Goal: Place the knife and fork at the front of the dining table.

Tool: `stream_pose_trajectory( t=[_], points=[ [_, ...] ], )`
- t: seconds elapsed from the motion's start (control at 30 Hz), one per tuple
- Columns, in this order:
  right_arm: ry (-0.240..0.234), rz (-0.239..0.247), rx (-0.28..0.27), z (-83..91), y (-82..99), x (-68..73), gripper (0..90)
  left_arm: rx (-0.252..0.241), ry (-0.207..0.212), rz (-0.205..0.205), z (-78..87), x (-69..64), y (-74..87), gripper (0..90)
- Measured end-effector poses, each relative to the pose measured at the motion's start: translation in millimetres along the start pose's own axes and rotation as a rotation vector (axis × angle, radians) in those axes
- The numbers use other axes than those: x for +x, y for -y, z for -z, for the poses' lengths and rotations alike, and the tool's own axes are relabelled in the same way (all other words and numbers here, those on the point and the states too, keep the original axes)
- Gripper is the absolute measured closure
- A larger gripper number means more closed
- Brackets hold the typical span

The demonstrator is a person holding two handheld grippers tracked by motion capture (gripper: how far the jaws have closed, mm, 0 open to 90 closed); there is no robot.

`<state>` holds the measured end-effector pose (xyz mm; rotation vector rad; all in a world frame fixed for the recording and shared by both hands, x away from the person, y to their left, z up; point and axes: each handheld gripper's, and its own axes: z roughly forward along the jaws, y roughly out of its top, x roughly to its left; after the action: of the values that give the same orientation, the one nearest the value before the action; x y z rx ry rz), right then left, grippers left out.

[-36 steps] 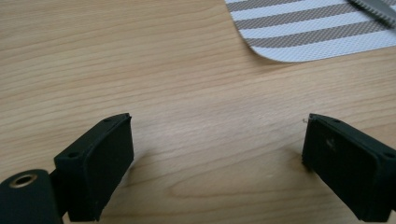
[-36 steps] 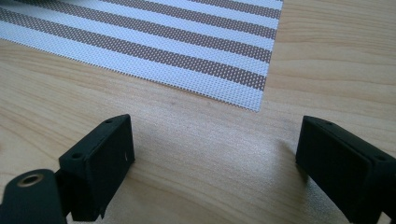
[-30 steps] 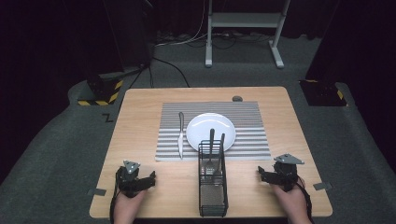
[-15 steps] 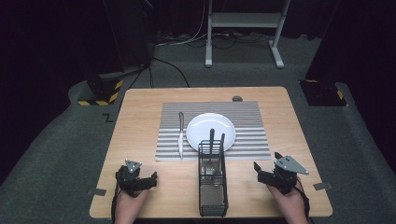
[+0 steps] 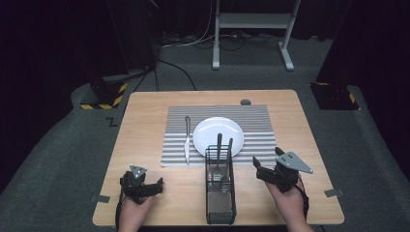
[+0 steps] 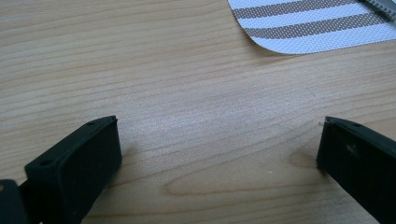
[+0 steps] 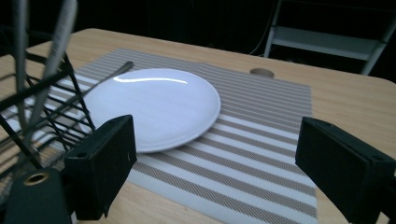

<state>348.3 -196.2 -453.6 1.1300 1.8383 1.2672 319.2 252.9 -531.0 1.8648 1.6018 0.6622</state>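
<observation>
Flanking wire caddy (image 5: 220,186), left tool (image 5: 155,186) and right tool (image 5: 259,170) both gaping wide, empty

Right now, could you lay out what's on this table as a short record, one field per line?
Table: light wood
Placemat: striped, set toward the far middle of the table
Plate: white, empty, on the placemat
Knife: on the placemat, left of the plate
Caddy: black wire basket at the near edge, two utensil handles stick up from it
Left gripper: low over bare wood, jaws wide apart with nothing between them
Right gripper: raised, aimed toward the plate, jaws open and empty
</observation>
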Motion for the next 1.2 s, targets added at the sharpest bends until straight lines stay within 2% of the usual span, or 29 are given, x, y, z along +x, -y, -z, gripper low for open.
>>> stream_pose_trajectory(
  t=[0.17,0.23,0.43,0.63,0.7,0.9,1.07,1.2],
  points=[
    [-0.034,-0.001,-0.043,-5.6,-14.8,12.1,12.4,0.000,0.000,0.000,0.1,0.0,0.1,0.0],
    [-0.069,0.001,-0.056,-6.9,-20.5,16.5,13.1,0.001,0.000,0.000,0.1,-0.1,0.1,0.0],
    [-0.088,0.029,-0.090,-12.2,-36.2,34.1,15.9,0.000,0.000,-0.001,0.1,0.0,0.0,0.0],
    [-0.113,0.037,-0.144,-14.9,-42.9,48.2,30.3,0.000,0.001,-0.002,0.0,0.1,0.0,0.0],
    [-0.128,0.034,-0.149,-17.4,-44.3,50.4,38.0,0.000,0.001,-0.002,0.1,0.1,0.1,0.0],
    [-0.126,0.037,-0.178,-20.4,-46.9,59.1,54.5,0.000,-0.001,0.002,0.4,-0.5,0.4,0.2],
    [-0.142,0.009,-0.158,-28.1,-43.3,61.8,65.9,0.000,-0.001,0.002,0.4,-0.5,0.4,0.2],
    [-0.153,-0.018,-0.147,-33.9,-43.0,61.5,69.1,0.000,-0.002,0.002,0.4,-0.6,0.4,0.2]
  ],
)
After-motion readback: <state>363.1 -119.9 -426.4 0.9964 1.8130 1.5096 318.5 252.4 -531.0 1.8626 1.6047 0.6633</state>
